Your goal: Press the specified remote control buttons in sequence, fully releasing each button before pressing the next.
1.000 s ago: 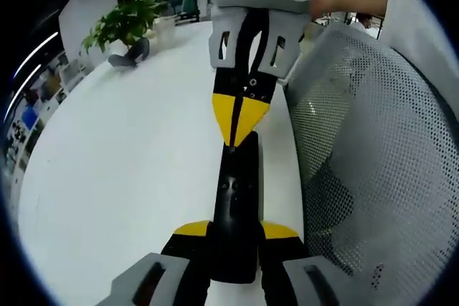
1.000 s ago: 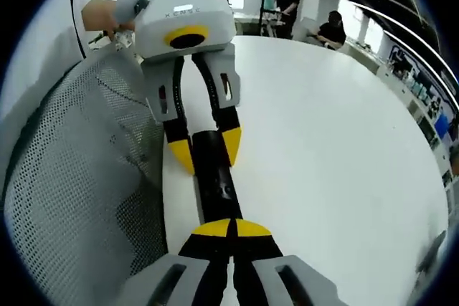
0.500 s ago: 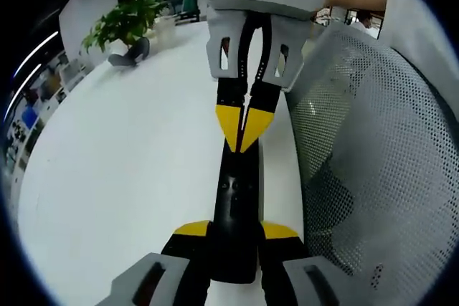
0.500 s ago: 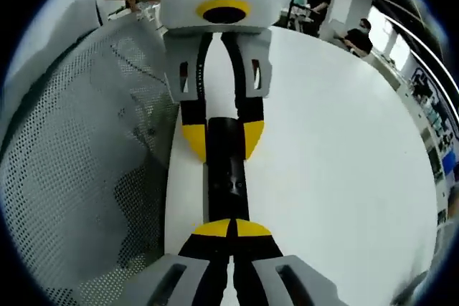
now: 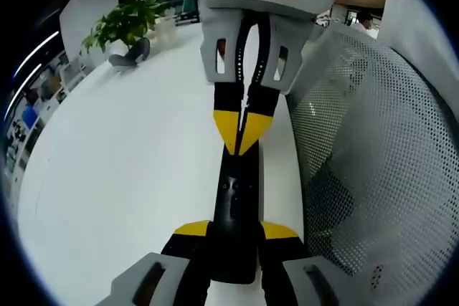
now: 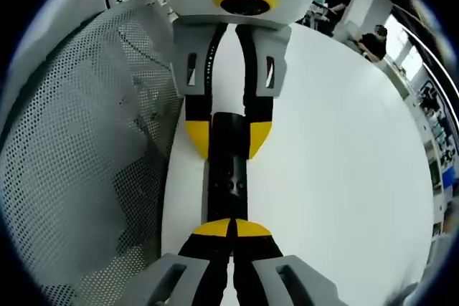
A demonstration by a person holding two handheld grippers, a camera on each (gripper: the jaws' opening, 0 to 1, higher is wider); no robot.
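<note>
Clamping the slim black remote control (image 5: 237, 213) by its near end between yellow-tipped jaws: left gripper (image 5: 235, 233), seen in the left gripper view. Lying lengthwise on the round white table (image 5: 122, 170), close to the edge by a grey mesh chair back (image 5: 373, 163). Pinched together to one yellow point, right gripper (image 6: 232, 228), tip down on the remote's button face in the right gripper view, opposite the left gripper (image 6: 228, 137). Green potted plant (image 5: 125, 23) at the table's far side.
</note>
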